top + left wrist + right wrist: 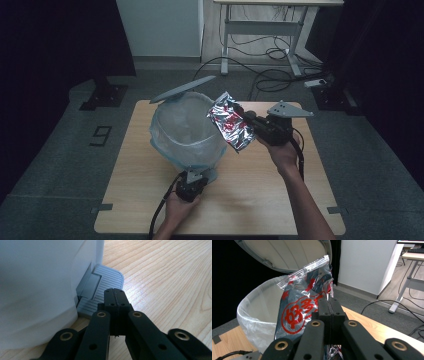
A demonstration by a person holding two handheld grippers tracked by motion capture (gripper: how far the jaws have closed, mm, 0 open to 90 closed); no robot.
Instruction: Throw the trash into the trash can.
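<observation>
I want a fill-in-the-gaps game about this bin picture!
1. The right claw is shut on a shiny ___ bag.
2. The bin's lid stands ___.
3. The left claw presses the grey ___ at the bin's foot.
4. The writing on the bag is ___.

Missing words: foil; open; pedal; red

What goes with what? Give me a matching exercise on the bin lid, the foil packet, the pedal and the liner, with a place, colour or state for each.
1. bin lid
2. foil packet
3. pedal
4. liner

a. under the tips of the shut left tongs
b. raised open
c. clamped in the right tongs
d. translucent, pale

Pairs: 1-b, 2-c, 3-a, 4-d
</observation>
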